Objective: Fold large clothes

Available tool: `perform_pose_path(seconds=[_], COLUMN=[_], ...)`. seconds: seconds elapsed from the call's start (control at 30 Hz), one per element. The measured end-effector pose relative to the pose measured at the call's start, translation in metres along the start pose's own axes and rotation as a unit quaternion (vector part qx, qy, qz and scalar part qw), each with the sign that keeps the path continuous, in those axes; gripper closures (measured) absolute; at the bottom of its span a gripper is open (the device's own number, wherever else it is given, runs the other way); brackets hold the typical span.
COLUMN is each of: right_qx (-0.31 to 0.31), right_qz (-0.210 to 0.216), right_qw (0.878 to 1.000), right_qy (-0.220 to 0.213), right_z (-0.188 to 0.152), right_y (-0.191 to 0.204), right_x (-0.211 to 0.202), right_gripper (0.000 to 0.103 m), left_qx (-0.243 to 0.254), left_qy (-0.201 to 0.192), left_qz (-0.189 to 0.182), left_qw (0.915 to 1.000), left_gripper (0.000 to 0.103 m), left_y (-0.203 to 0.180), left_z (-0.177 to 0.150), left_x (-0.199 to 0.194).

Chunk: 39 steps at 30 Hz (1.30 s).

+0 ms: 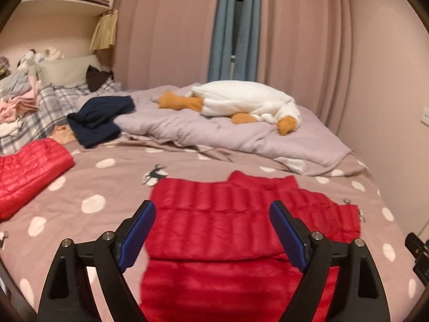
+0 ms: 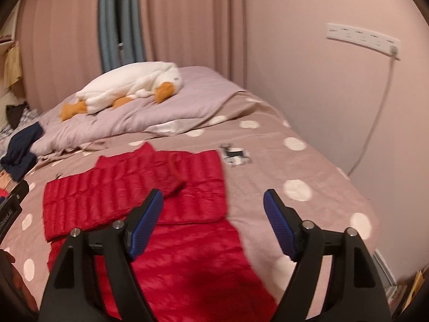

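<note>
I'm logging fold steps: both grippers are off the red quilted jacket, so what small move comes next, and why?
Probably lower both open grippers, left and right, to the red quilted jacket's near hem; its far part already lies folded over, the near part still flat.

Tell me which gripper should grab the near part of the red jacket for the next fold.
Left, probably. The left gripper stands open squarely over the red jacket. The right gripper is also open but sits off the jacket's right edge, mostly over the dotted bedspread.
</note>
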State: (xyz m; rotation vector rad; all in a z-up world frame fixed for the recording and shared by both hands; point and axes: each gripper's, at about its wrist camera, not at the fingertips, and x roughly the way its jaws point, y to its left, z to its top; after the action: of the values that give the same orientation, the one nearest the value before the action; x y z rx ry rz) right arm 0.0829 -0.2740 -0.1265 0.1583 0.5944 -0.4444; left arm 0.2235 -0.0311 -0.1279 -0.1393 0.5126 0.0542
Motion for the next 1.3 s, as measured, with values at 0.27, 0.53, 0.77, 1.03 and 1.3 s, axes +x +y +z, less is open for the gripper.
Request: perform_pose_path(seconds=[0.27,0.53,0.77,1.03,1.3], right_qx=[-0.025,-0.022,-0.036,-0.011,-0.042], right_qz=[0.104,0.087,0.048,-0.017,0.06], right_qw=[0.994,0.988,0.998,0.995,0.997], right_qy=[0.038,0.122,0.033,0.099,-0.005], right_z=[0.021,-0.014,0.018,-0.002,0.026], right_y=[0.076,0.094,0.048,-0.019,0.003], right_x=[0.082,0.208,0.152,0.165,0.11], right_gripper=[0.001,0.053,0.083,0.034,0.057], left_qx=[-0.031,-0.045,-0.031,0.025,0.015], left_qy=[0.019,0.045,0.042,0.066,0.057], left_qz=[0.069,0.095,0.089,0.063,0.001], left_qw=[0.997,0.9934,0.9947,0.9955,0.9983], left_gripper=[0.012,0.012,0.012,0.034,0.059], left_y=[0.07,0.113,0.098,0.067,0.035], left_z=[0.006,-0.005,-0.007,-0.019,-0.006], left_x=[0.025,0.048,0.055,0.071,0.083])
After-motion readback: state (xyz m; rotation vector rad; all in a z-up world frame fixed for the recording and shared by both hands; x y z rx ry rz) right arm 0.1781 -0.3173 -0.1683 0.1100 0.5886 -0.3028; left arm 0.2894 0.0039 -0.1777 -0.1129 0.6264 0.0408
